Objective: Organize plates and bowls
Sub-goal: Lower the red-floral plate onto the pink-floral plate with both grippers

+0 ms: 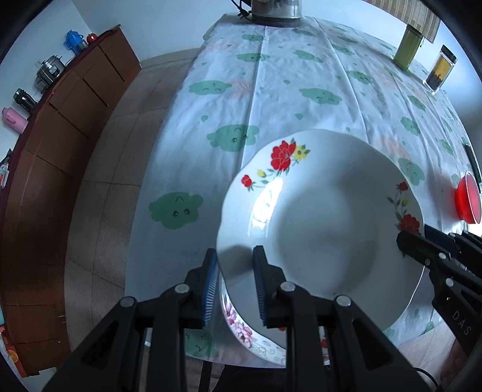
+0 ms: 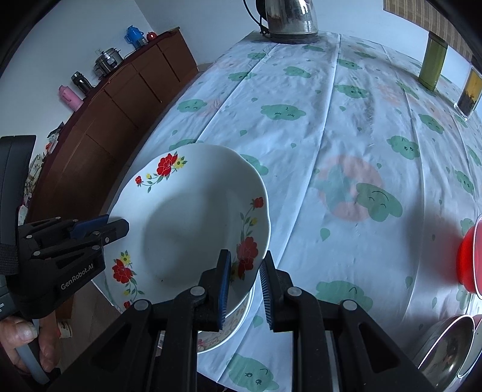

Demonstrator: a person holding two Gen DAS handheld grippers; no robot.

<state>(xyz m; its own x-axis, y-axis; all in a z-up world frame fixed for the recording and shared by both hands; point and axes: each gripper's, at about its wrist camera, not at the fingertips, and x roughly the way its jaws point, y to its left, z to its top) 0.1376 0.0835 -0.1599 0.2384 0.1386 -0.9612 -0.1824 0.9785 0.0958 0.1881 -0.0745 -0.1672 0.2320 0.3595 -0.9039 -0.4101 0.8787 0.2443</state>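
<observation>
Left wrist view: left gripper (image 1: 235,283) clamps the plate (image 1: 325,229) rim at lower centre; right gripper (image 2: 245,286) clamps the opposite rim. Plate hangs over another plate (image 1: 241,328) near the table (image 1: 301,75) edge; bare cloth fills the upper frame.

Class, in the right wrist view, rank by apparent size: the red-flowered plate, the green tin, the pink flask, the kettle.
1. red-flowered plate, nearest the camera
2. kettle, partly cropped
3. green tin
4. pink flask, far away

Both wrist views look steeply down, close, sharing the plate (image 1: 319,229).
</observation>
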